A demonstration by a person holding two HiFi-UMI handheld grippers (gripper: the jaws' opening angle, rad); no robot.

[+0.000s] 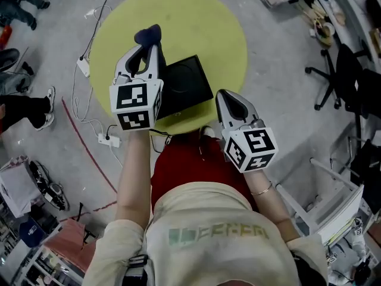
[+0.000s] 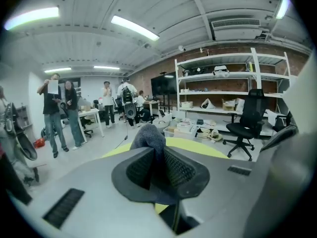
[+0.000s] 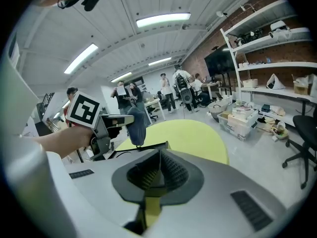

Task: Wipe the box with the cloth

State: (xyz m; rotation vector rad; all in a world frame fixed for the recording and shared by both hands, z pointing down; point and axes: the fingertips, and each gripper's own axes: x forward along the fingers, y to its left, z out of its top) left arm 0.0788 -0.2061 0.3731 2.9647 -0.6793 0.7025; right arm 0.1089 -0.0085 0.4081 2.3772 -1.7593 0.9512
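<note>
A black box (image 1: 186, 83) lies on the round yellow-green table (image 1: 220, 34), near its front edge. My left gripper (image 1: 152, 45) hovers at the box's left side, shut on a dark blue cloth (image 1: 148, 35) that bunches out past the fingertips. In the left gripper view the cloth (image 2: 149, 137) is pinched between the ribbed pads (image 2: 178, 168). My right gripper (image 1: 230, 102) is held off the table's front right edge, shut and holding nothing. In the right gripper view its jaws (image 3: 159, 173) meet, and the left gripper (image 3: 106, 125) and hanging cloth (image 3: 136, 123) appear above the box's edge (image 3: 148, 146).
Cables and power strips (image 1: 106, 139) lie on the floor left of the table. Several people (image 2: 60, 114) stand at the far left. A black office chair (image 1: 336, 70) and shelves (image 2: 228, 90) are to the right, with crates (image 3: 241, 119) on the floor.
</note>
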